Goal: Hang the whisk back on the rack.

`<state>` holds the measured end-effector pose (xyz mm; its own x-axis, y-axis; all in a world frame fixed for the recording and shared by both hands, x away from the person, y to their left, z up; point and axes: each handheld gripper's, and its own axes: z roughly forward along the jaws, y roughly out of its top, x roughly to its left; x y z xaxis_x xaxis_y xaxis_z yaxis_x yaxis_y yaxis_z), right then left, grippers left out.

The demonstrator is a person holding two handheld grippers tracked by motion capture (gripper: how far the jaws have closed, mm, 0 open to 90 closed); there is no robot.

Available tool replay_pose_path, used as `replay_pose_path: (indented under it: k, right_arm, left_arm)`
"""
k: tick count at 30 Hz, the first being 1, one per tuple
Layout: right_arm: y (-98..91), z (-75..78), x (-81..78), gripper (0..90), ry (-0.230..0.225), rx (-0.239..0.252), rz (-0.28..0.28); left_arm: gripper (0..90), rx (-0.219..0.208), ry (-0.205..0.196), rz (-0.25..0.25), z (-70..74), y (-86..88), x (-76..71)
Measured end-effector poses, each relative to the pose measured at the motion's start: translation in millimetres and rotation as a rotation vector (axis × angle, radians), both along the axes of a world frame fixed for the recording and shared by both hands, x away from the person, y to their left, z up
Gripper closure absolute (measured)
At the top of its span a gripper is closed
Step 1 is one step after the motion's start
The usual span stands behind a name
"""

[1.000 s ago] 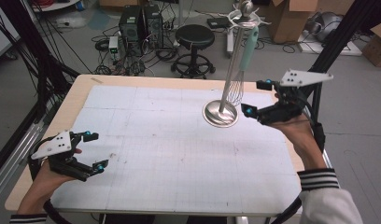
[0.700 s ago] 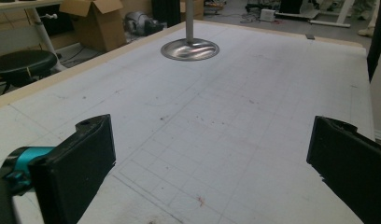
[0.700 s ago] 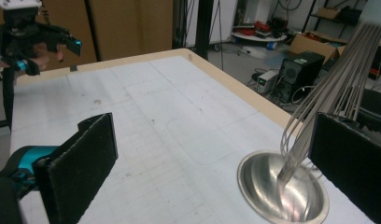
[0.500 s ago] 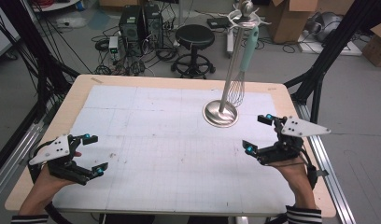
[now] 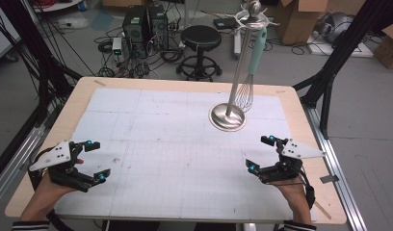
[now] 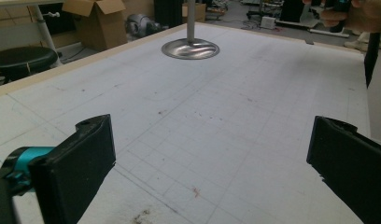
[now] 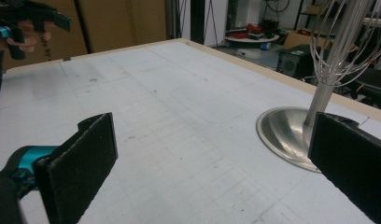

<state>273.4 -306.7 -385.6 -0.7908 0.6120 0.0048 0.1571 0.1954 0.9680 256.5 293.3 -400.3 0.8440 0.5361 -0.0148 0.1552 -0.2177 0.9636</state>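
Note:
A metal utensil stand (image 5: 228, 117) with a round base stands at the back right of the white mat (image 5: 175, 144). From its top hangs a whisk (image 5: 247, 82) with a teal handle, wires down near the base. My right gripper (image 5: 262, 154) rests open near the table's front right, short of the stand's base (image 7: 284, 133). The whisk wires (image 7: 352, 42) show at the upper right of the right gripper view. My left gripper (image 5: 97, 161) sits open at the front left, nothing between its jaws. The stand base (image 6: 190, 48) lies far ahead in the left gripper view.
The wooden table (image 5: 300, 115) has a bare rim around the mat. Behind it stand a black stool (image 5: 201, 38), computer towers (image 5: 145, 24), cables and cardboard boxes (image 5: 300, 19). Black frame legs (image 5: 339, 62) rise at the right.
My right gripper has drawn back from beside the stand's base to the front right of the table, jaws open. The left gripper has barely moved.

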Motion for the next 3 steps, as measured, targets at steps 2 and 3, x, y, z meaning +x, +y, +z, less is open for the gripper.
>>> replay_pose_path:
  k: [2, 3]
  right_arm:
    - [0.1, -0.7, -1.5, 0.5, -0.001, -0.007, -0.009]
    - [0.2, -1.1, -2.5, 0.5, -0.003, -0.002, -0.006]
  left_arm:
    - [1.7, 0.004, 0.004, 0.006, -0.3, -0.3, -0.1]
    - [1.7, 0.004, 0.001, 0.003, -0.1, 0.0, -0.3]
